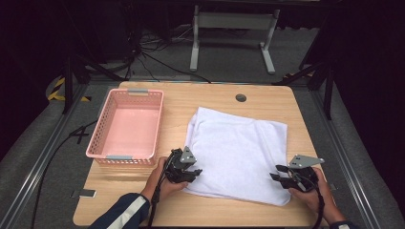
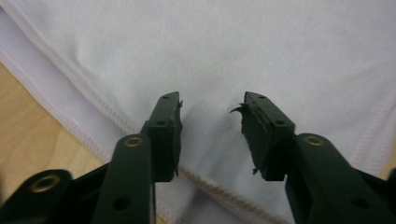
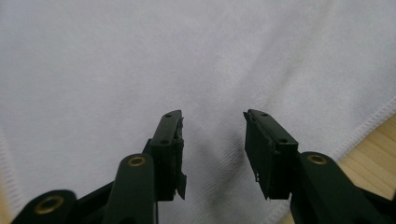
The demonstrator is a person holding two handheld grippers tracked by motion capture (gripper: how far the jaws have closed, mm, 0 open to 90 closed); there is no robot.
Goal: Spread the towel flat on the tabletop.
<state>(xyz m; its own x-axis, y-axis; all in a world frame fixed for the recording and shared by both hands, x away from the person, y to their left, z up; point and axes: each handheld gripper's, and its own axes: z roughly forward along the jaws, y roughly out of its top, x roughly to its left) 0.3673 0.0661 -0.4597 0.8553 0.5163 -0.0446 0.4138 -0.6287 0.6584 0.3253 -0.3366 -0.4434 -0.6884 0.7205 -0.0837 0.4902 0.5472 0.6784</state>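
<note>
hovering spread at the lower frame, left claw (image 1: 190, 172) and right claw (image 1: 278, 176) flank the white towel (image 1: 239, 148), seemingly ready to pinch its near corners.

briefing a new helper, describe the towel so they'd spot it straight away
On the wooden table, look right of the pink basket. The towel lies flat there, folded into layers, its near edge between the left gripper and right gripper, both open over it. It is the only white, soft thing; the basket beside it is rigid, pink plastic mesh.
</note>
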